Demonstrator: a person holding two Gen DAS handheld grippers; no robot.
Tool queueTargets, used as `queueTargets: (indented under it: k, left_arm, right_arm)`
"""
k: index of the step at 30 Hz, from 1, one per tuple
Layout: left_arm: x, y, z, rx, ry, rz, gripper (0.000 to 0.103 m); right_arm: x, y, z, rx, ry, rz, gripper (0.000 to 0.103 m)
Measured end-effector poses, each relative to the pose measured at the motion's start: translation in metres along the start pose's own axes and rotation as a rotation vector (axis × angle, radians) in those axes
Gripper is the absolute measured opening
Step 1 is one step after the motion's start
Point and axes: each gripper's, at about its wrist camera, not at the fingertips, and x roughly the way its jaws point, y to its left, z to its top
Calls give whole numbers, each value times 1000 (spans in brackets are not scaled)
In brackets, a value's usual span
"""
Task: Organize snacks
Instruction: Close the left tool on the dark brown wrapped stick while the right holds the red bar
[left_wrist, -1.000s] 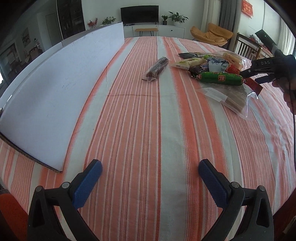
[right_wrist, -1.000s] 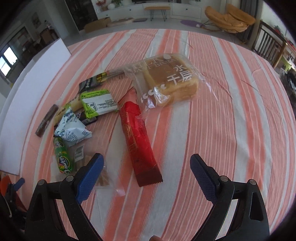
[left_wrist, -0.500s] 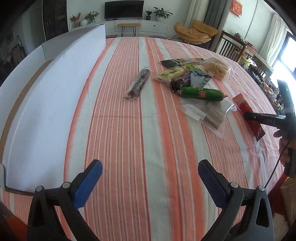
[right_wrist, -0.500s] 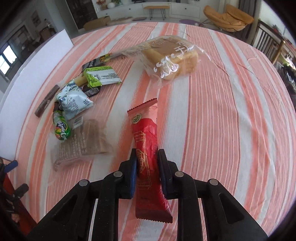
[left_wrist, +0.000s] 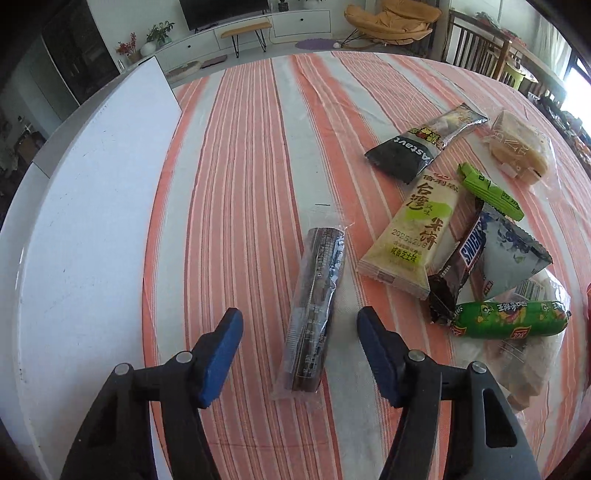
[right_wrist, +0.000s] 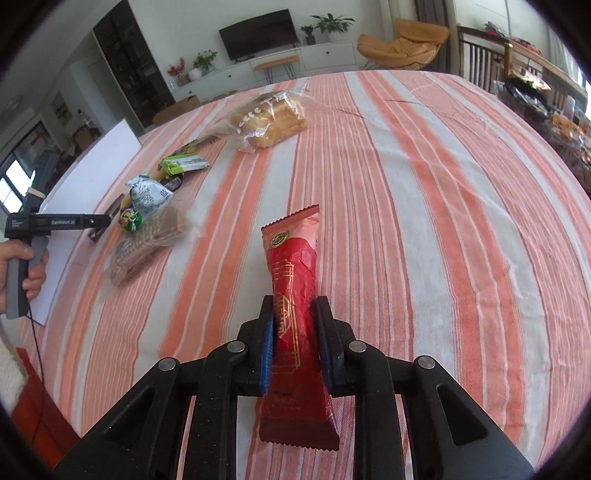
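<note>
Looking along our left hand-held gripper (left_wrist: 299, 325), we are holding its jaws spread wide, one on each side of a dark wrapped bar (left_wrist: 314, 310) that is lying on the striped counter (left_wrist: 240, 184) between the fingers, apparently untouched. Off to its right, a pile of snacks (left_wrist: 461, 236) is sitting close by. Turning to the right wrist view, we are gripping a red packet (right_wrist: 295, 314) with our right hand-held gripper (right_wrist: 295, 328), clenched on the packet's middle, its far end pointing ahead over the counter.
</note>
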Motion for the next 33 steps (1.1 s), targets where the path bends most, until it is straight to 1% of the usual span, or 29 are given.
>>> queueTargets:
  k: [1,2,4,6,9,12,14,15,16,18,19,21,23,24,25,26,27,28,29,31,33]
  left_arm:
    - [1,1,2,-7,-7,-13,25]
    - [0,1,2,-18,-5,-30,20]
    - [-6,-1,-4,-31,-11,-39,18]
    - [-16,-6,-20,-32,2,-55,18]
    - [-31,-11,-53,-44,38,-108,18]
    - [-50,-16,-92,-24,59,-155,19]
    - [-60,-18,-113,-15,53,-166,21]
    - [-62,-17,-117,-10,50,-161,29]
    - [-62,-15,-118,1,42,-147,48]
    - [-63,-14,-118,21,11,-104,70]
    - [-65,-15,-118,29,-2,-90,70]
    - [-64,-15,-116,41,-1,-83,70]
    - [-58,-18,-113,51,20,-72,70]
    - [-55,-19,-114,57,34,-64,69]
    - [-53,-21,-115,61,36,-62,67]
    - [-55,-21,-116,60,27,-69,63]
    - [-56,-20,-116,55,27,-96,49]
    - [-57,-20,-115,44,21,-100,23]
    - [-59,-19,-115,33,21,-103,19]
    - [-64,-13,-117,-12,8,-133,18]
    - [-77,-5,-121,-49,-16,-193,18]
  right_arm:
    - [0,-1,0,3,-1,4,22]
    - [1,-1,0,1,-2,6,22]
    - [1,-1,0,-6,-4,5,22]
    - [0,-2,-1,-5,-2,9,22]
    - [-1,-4,-1,4,3,11,22]
    - [-1,-5,0,10,21,5,22]
    - [1,-2,4,11,49,-1,22]
    - [2,-1,7,17,70,11,22]
    - [5,0,12,20,97,25,22]
    - [13,5,23,1,175,30,29]
    - [17,8,29,-19,211,18,33]
    - [22,15,40,-74,256,-32,35]
    - [27,26,49,-154,309,-81,40]
    - [30,29,52,-178,346,-88,42]
    - [35,32,54,-193,385,-90,47]
    - [38,34,55,-204,419,-93,48]
    - [41,36,56,-215,443,-102,47]
    - [43,36,56,-223,462,-117,42]
    - [44,36,56,-224,470,-132,20]
    - [36,36,59,-221,454,-137,16]
    - [16,40,63,-201,406,-101,15]
